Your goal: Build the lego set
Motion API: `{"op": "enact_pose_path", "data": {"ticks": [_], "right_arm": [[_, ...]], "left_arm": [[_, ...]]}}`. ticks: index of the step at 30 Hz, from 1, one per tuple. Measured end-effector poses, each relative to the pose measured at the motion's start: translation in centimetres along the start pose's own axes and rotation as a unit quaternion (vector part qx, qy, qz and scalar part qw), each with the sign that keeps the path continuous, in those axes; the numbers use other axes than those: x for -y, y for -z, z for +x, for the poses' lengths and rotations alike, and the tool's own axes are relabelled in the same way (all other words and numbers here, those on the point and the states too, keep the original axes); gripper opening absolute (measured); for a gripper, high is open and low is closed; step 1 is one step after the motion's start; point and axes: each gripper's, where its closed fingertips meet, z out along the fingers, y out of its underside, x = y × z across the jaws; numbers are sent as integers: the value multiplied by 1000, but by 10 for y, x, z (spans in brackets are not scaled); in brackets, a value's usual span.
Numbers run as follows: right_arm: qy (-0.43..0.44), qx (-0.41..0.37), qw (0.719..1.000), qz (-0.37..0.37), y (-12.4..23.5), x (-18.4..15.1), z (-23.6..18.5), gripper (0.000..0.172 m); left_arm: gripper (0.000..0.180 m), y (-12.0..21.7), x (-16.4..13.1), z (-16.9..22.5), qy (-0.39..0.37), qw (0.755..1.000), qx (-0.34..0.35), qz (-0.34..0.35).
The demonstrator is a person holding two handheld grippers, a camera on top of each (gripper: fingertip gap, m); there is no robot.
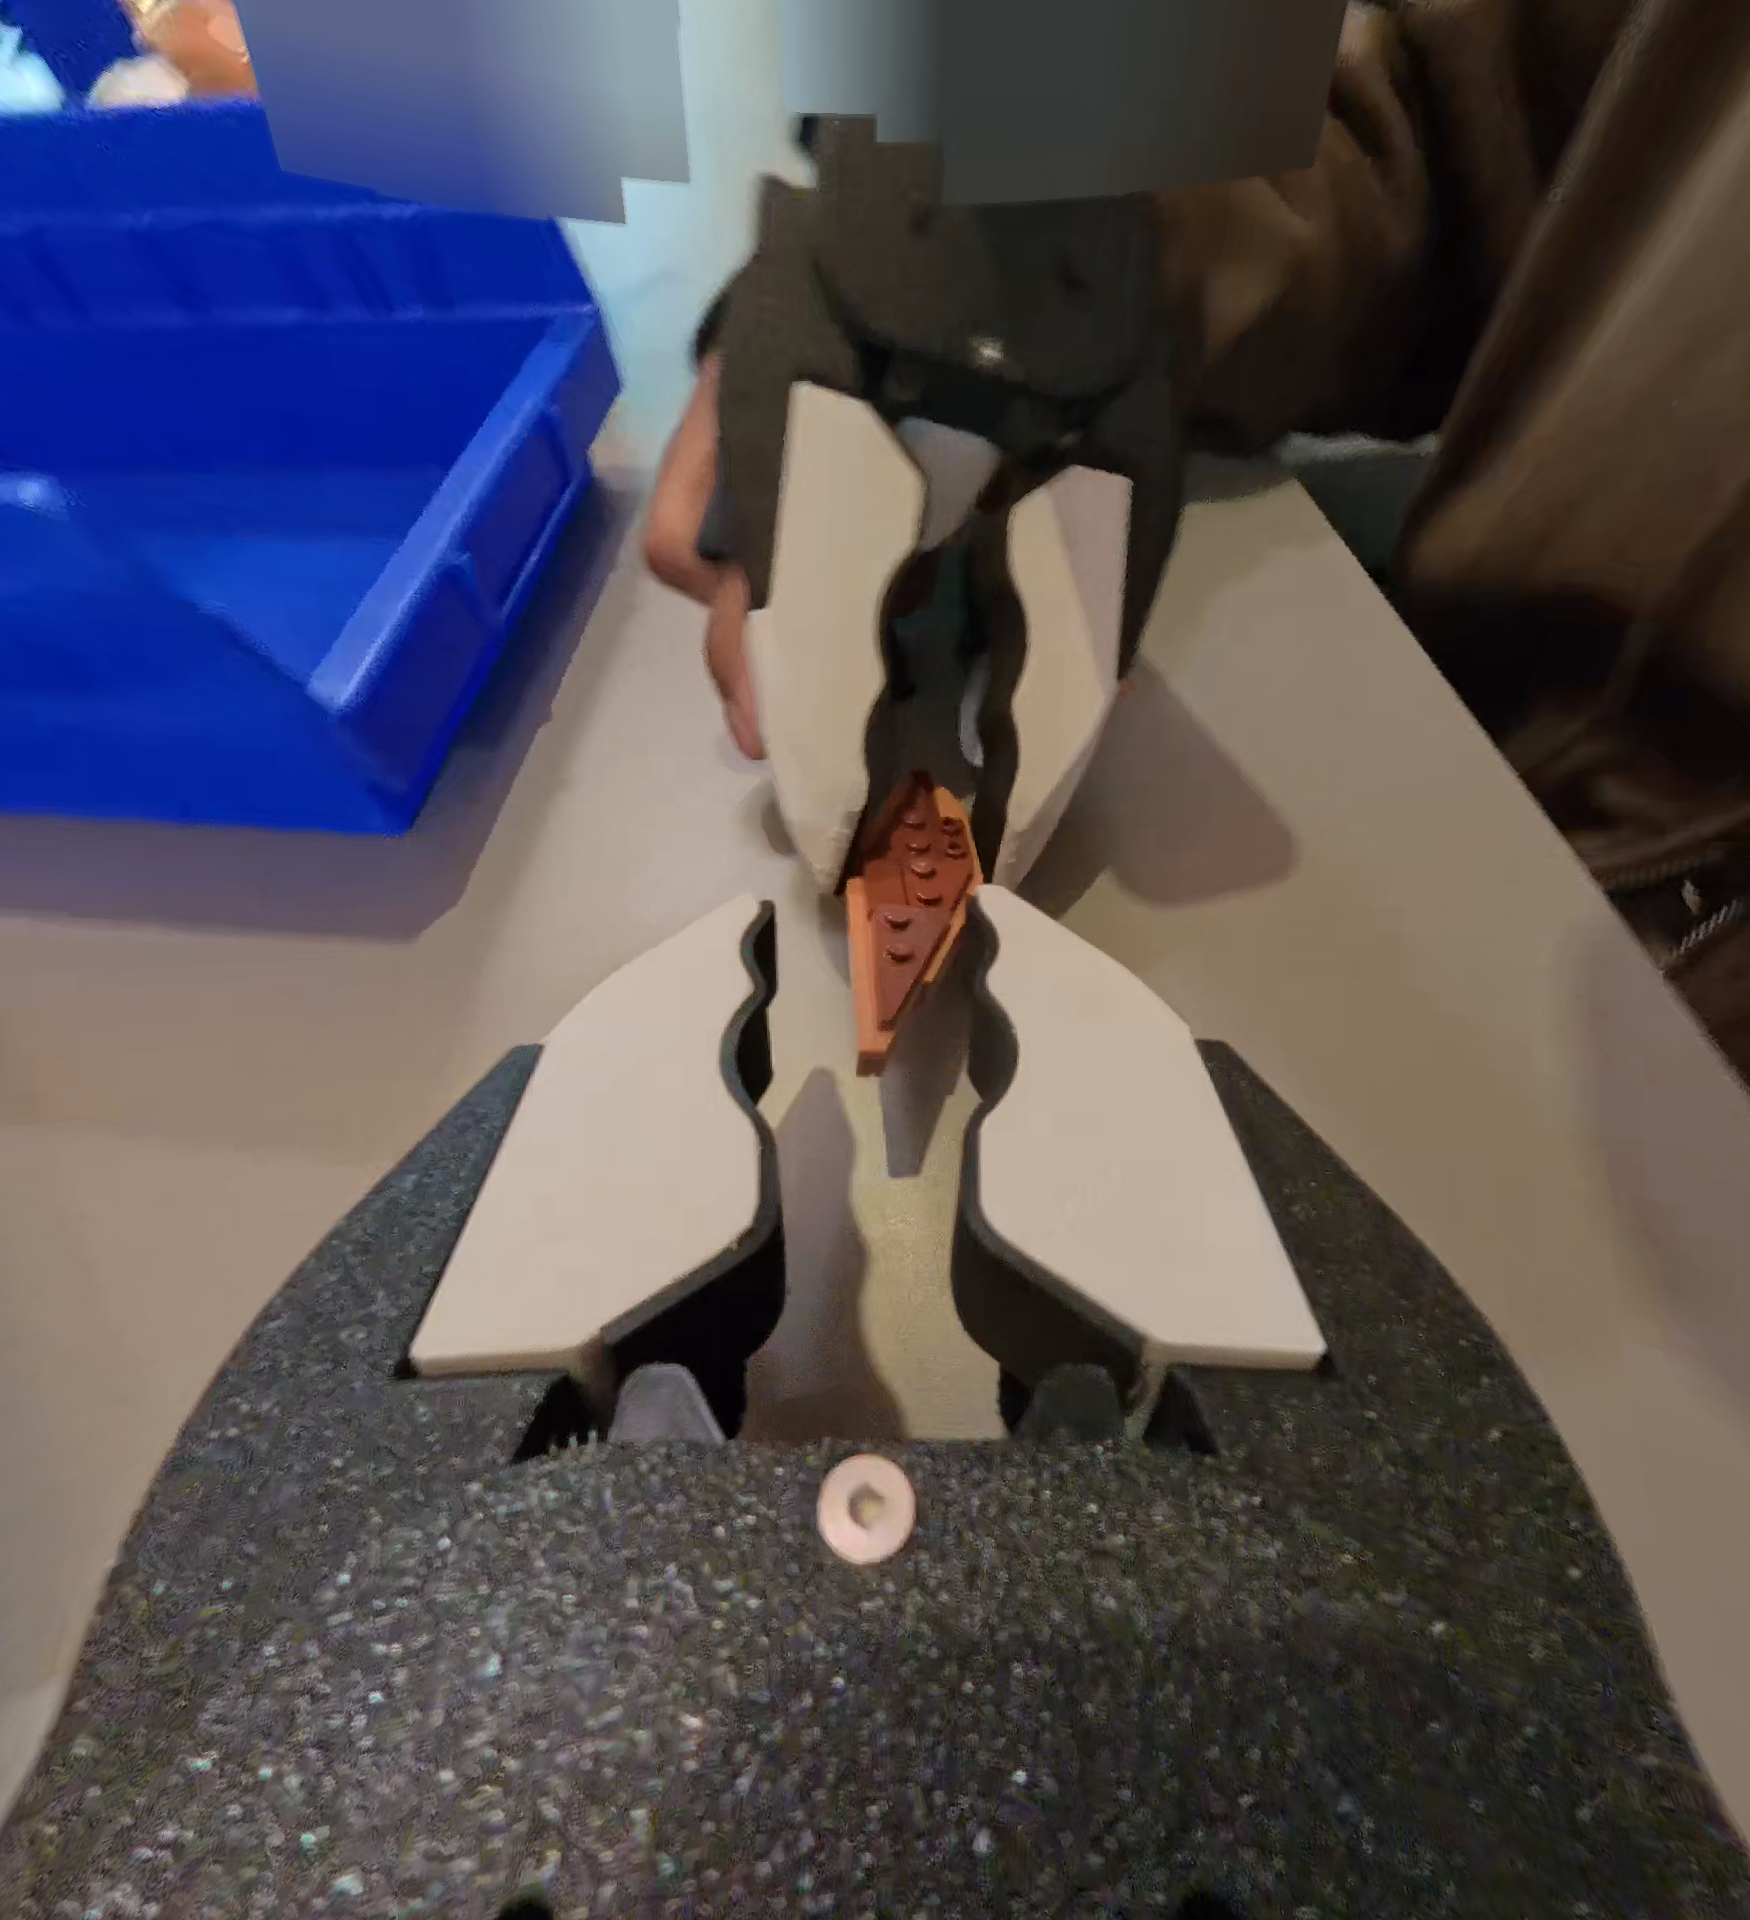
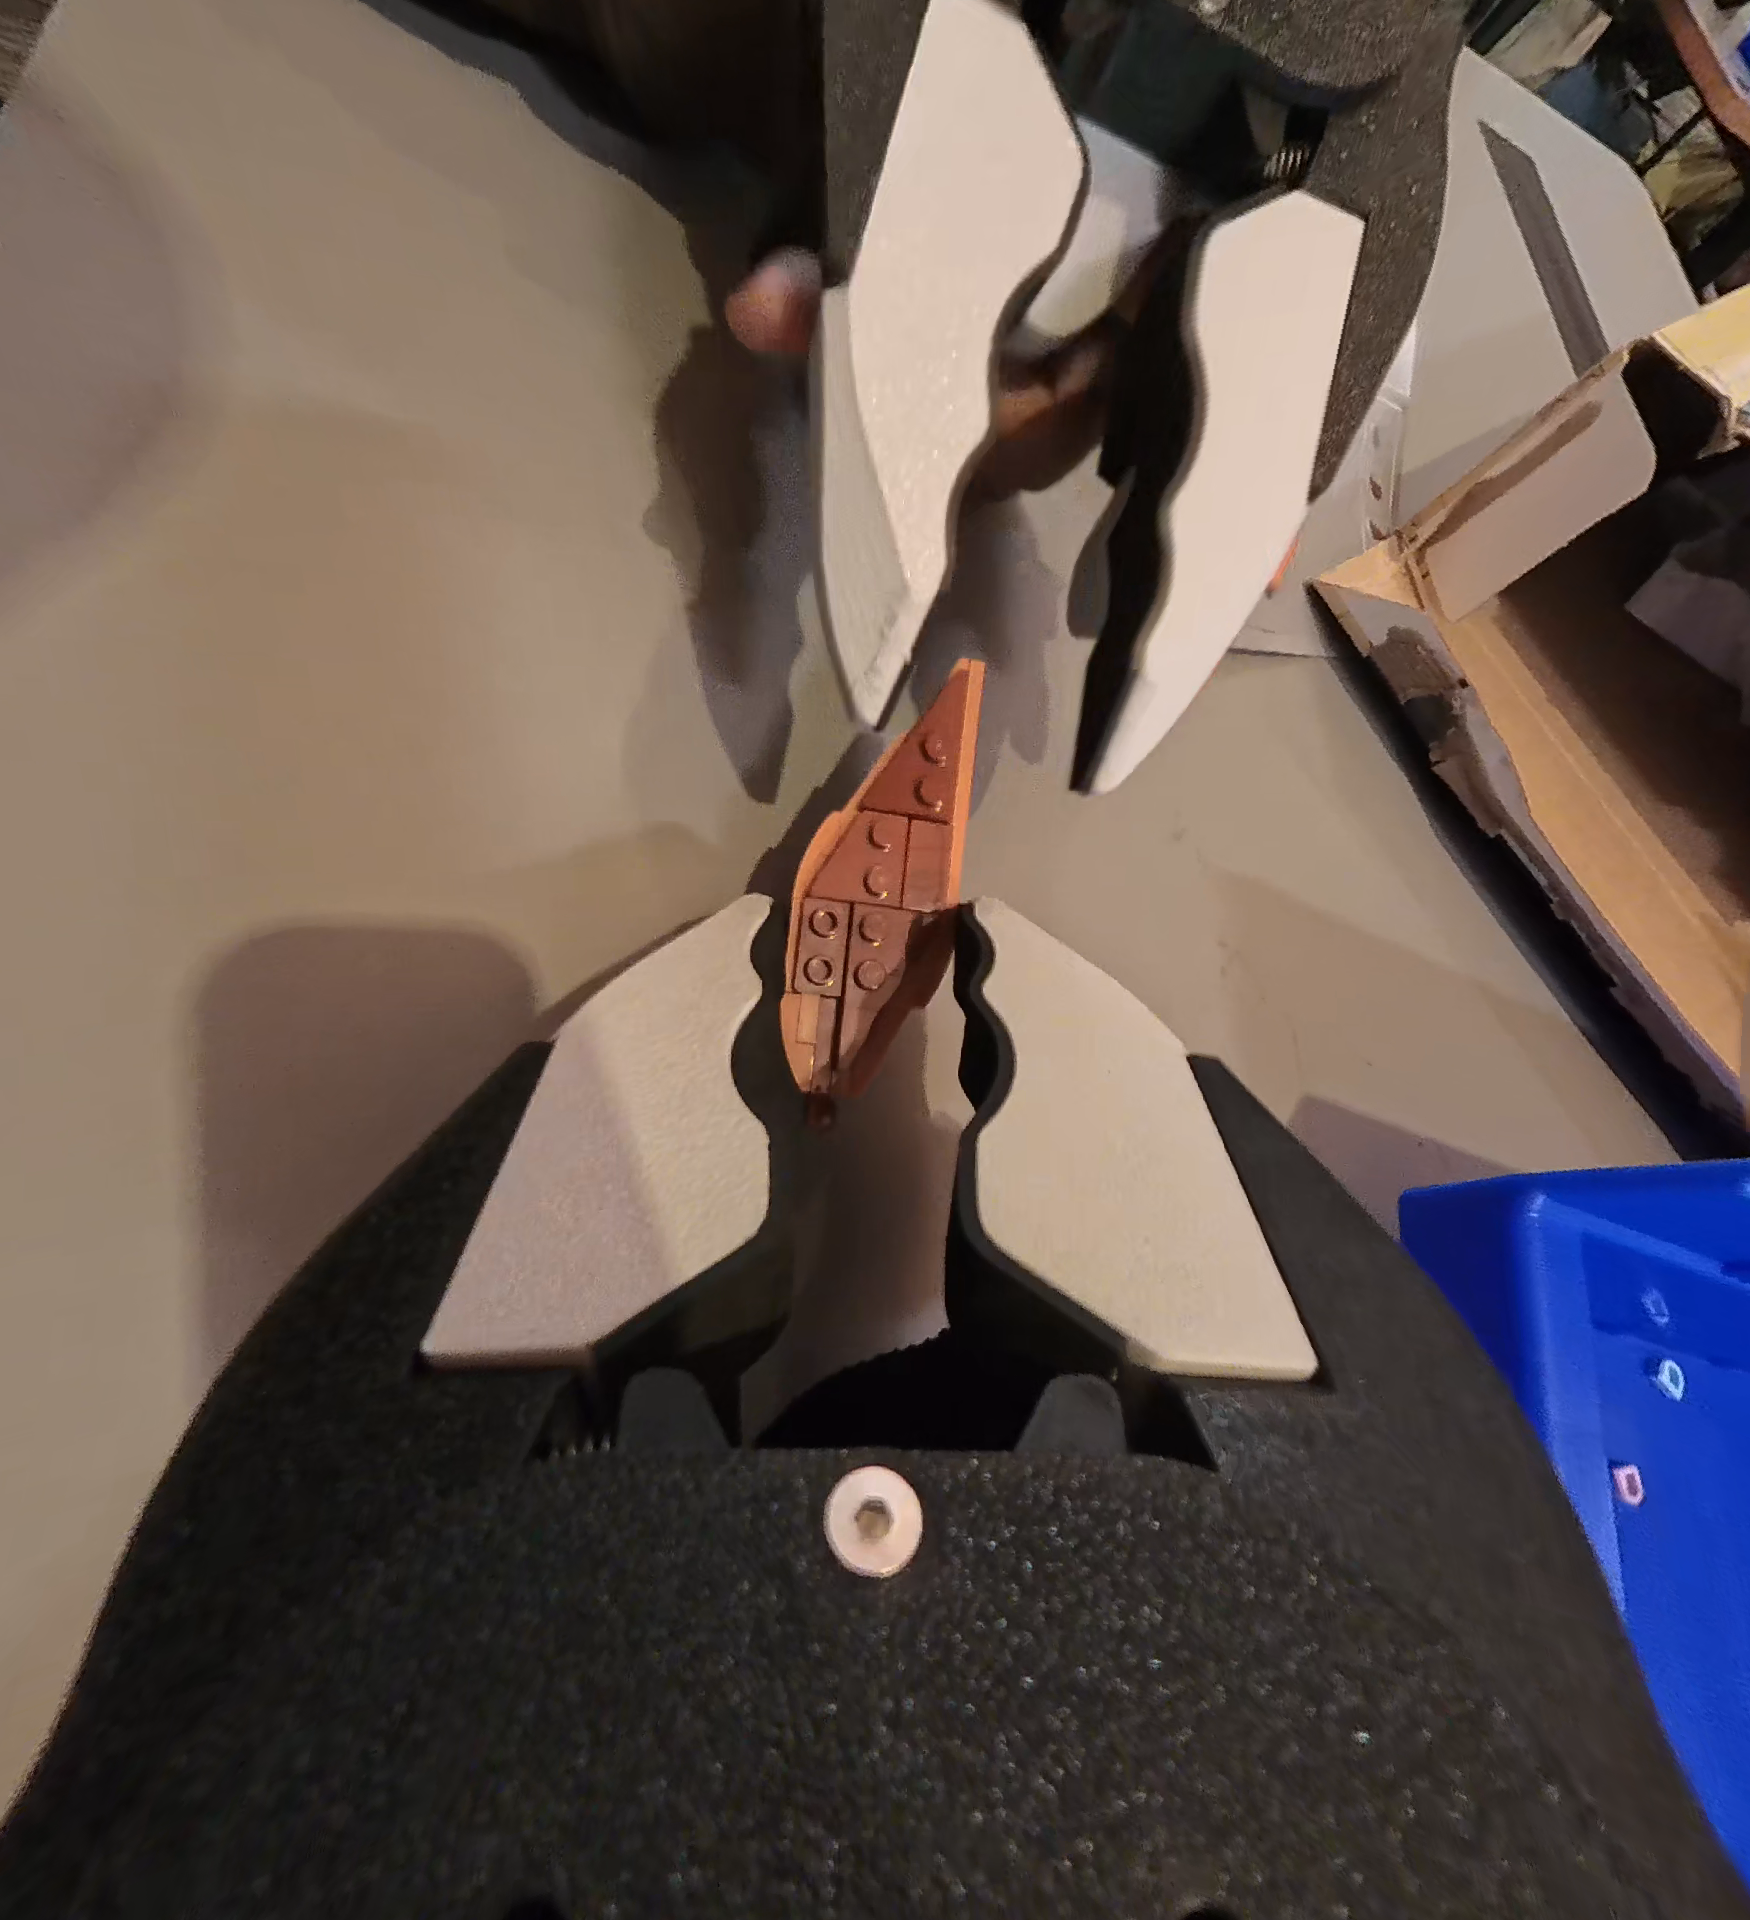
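Beige tabletop (image 2: 227,520) fills the scene, with a blue bin (image 1: 227,468) at one side and a torn cardboard box (image 2: 1577,727) at the other.

Both grippers face each other nose to nose over the table, and between them is a small brown brick model (image 2: 881,894), a tapering, wing-like build of studded plates. Its long axis runs along the line joining the two grippers, the wide end toward the right gripper and the thin tip toward the left one.

Right gripper (image 2: 866,920) is the one that has it: its jaws are partly closed, and the wide end of the model sits between the fingertips, which appear pressed on its two sides. From the left wrist view the same grasp shows, the far fingers closed about the model's broad end.

Left gripper (image 1: 876,914) stands moderately open. The model's pointed tip reaches in between its fingers (image 1: 1058,1039), lying close by the right-hand one, while a clear gap shows on the other side. It holds nothing.

A hand (image 1: 705,582) shows behind the right gripper.
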Motion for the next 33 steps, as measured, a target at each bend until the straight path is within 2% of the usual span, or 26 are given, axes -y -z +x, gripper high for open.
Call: {"op": "enact_pose_path", "data": {"ticks": [3, 5, 7, 10, 17, 22, 25, 33], "right_arm": [[-13, -15, 1000, -4, 1, -2, 6, 30], [-28, -28, 999, -5, 1, -3, 12, 30], [-36, -45, 998, -3, 3, -2, 19, 30], [-34, -67, 997, -5, 4, -2, 25, 30], [-12, -104, 994, -12, 5, 1, 31, 31], [6, -122, 992, -13, 6, 4, 33, 31], [18, -133, 991, -14, 7, 7, 34, 30], [44, -155, 987, -19, 10, 9, 36, 30]], "left_arm": [[40, 7, 3, -13, 149, 988, 21, 16], [40, 11, 0, -24, 274, 961, 36, 34], [41, 13, 0, -27, 376, 924, 22, 69], [41, 11, -2, -27, 457, 884, 3, 97], [39, -1, 3, -23, 494, 862, 7, 111], [26, -3, 7, -27, 501, 855, 17, 131], [18, -3, 8, -26, 500, 855, 17, 135], [15, -2, 13, -26, 498, 853, 14, 155]]}}
